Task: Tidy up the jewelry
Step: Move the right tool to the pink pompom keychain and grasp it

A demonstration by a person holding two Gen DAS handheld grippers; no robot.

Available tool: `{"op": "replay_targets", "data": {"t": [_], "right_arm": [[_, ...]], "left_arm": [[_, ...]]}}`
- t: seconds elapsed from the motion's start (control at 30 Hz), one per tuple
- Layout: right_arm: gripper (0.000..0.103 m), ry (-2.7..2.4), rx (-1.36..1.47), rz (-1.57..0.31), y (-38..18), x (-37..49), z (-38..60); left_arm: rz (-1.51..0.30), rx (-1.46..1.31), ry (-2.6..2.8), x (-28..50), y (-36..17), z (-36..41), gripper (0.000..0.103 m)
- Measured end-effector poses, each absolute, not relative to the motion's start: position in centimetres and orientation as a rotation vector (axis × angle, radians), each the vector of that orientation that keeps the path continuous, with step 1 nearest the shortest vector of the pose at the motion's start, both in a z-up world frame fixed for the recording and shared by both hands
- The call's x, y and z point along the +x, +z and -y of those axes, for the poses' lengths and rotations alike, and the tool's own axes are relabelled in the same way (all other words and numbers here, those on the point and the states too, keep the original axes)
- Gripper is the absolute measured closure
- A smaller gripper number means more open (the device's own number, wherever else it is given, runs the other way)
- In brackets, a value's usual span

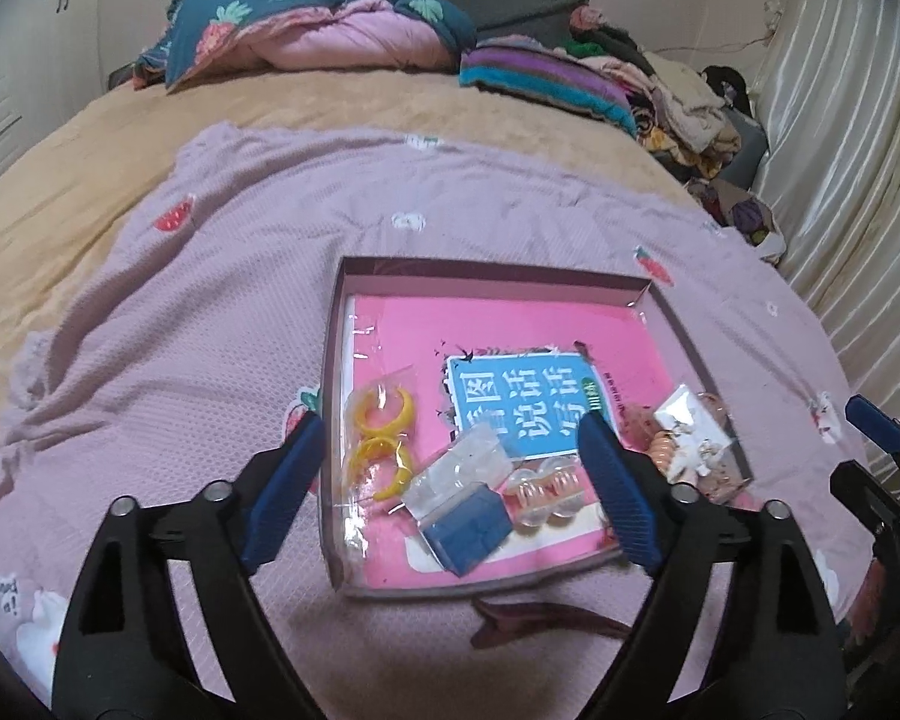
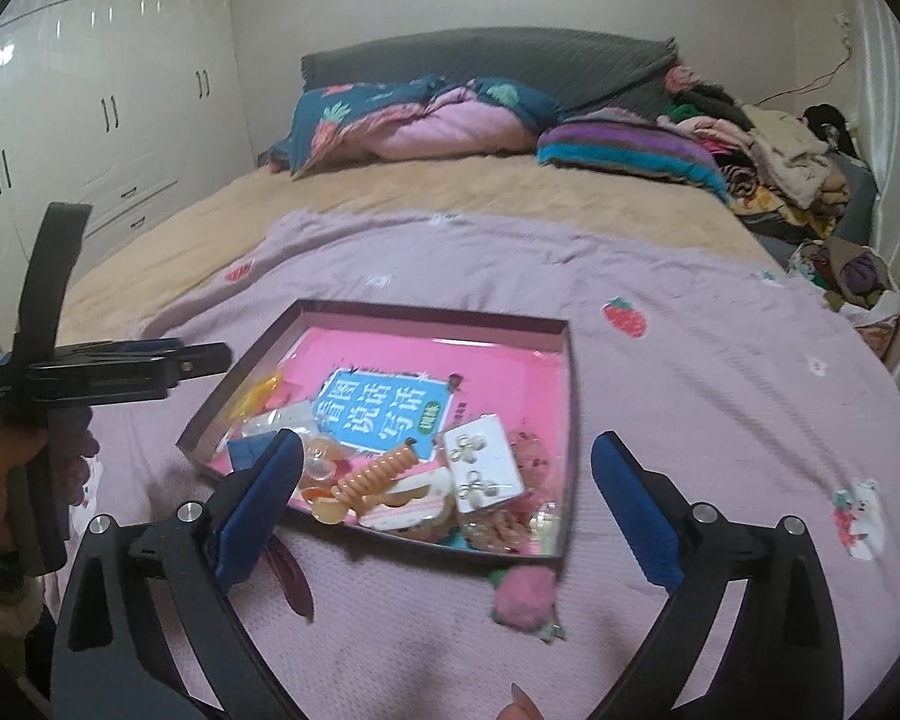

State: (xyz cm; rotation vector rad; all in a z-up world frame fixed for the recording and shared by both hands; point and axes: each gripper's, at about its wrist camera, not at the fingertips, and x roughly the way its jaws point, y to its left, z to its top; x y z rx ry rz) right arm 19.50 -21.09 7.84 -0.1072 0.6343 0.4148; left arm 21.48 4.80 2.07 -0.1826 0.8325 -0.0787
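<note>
A shallow cardboard tray (image 1: 492,273) (image 2: 432,318) lies on the lilac blanket, with a pink book inside. In it are bagged yellow rings (image 1: 381,438), a clear box with a blue insert (image 1: 465,501), clear hair coils (image 1: 543,492), an orange spiral hair tie (image 2: 375,474) and a card of earrings (image 2: 483,471) (image 1: 699,441). My left gripper (image 1: 450,492) hangs open and empty over the tray's near part. My right gripper (image 2: 444,504) is open and empty above the tray's near edge. A dark red hair clip (image 1: 546,615) (image 2: 291,579) and a pink pompom (image 2: 525,597) lie on the blanket before the tray.
The lilac blanket (image 1: 180,330) covers a tan bedspread. Pillows and a folded quilt (image 2: 420,120) lie at the headboard, a clothes pile (image 2: 780,162) at far right. White wardrobes (image 2: 90,120) stand to the left, a curtain (image 1: 858,150) to the right. The left gripper body (image 2: 90,369) shows in the right wrist view.
</note>
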Motion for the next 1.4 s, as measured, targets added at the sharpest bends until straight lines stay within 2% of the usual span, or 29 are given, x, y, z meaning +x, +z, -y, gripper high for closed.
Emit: {"op": "replay_targets", "data": {"t": [0.13,0.27,0.53,0.8,1.07,1.33,1.4], "right_arm": [[0.006,0.392,-0.099,-0.61,8.7,18.2,22.4],[0.006,0.375,-0.1,-0.6,9.0,17.2,23.5],[0.005,0.347,-0.109,-0.635,7.6,16.2,25.6],[0.005,0.295,-0.135,-0.705,3.8,16.6,28.0],[0.005,0.287,-0.148,-0.777,0.5,17.6,29.1],[0.006,0.349,-0.183,-0.842,-2.0,19.4,27.4],[0.007,0.373,-0.187,-0.843,-2.4,19.8,26.6]], "left_arm": [[-0.813,-0.174,-0.075,20.1,3.1,-4.5,0.014],[-0.799,-0.17,-0.076,18.6,3.8,-4.1,0.011],[-0.829,-0.158,-0.095,15.7,2.8,-3.4,0.01],[-0.947,-0.16,-0.145,14.1,-1.0,-1.5,0.01],[-1.073,-0.372,-0.248,14.8,-5.3,0.6,0.01],[-1.095,-0.557,-0.14,17.1,-7.6,0.1,0.01],[-1.092,-0.555,-0.093,17.3,-8.1,0.0,0.015]]}}
